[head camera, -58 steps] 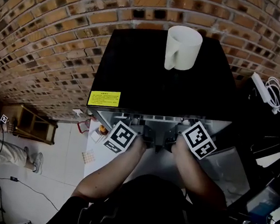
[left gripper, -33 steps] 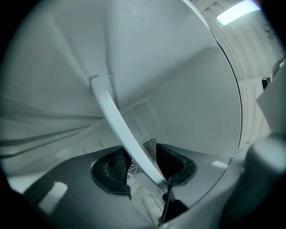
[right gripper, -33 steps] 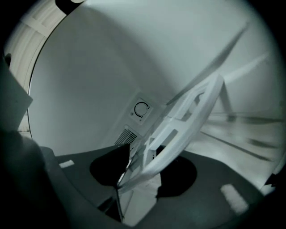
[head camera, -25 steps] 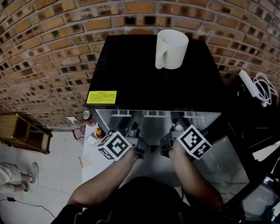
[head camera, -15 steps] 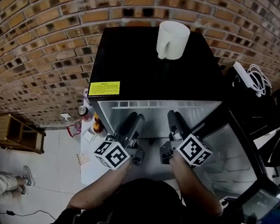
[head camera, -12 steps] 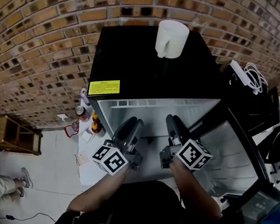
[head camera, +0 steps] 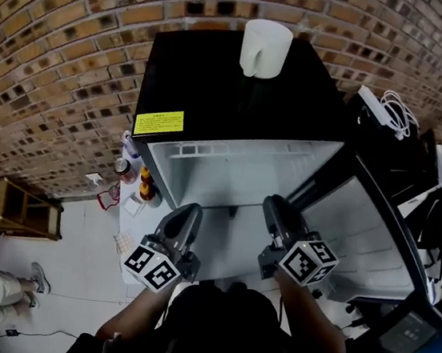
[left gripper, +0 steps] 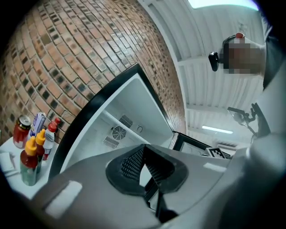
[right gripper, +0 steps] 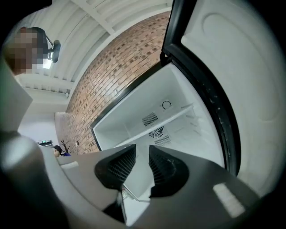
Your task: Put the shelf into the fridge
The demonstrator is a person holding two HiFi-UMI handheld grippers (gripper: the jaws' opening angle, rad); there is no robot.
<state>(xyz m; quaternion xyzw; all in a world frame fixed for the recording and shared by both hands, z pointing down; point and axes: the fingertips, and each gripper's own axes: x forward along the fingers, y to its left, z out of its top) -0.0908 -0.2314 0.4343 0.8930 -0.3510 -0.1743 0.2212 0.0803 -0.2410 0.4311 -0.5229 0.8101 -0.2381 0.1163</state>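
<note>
My left hand-held gripper [left gripper: 143,152] is pinched fully together on nothing; my right hand-held gripper [right gripper: 142,156] is closing, narrow and empty. Both face the open black mini fridge [head camera: 239,101], where the flat white shelf [right gripper: 174,115] spans its white interior.

We see a mug [head camera: 264,48] on top of the fridge [head camera: 239,101], which stands in front of the brick wall [head camera: 60,46], with its door [head camera: 367,231] swung open on the right and some bottles [head camera: 145,188] on a little table [left gripper: 11,173] just beside it on the left.
</note>
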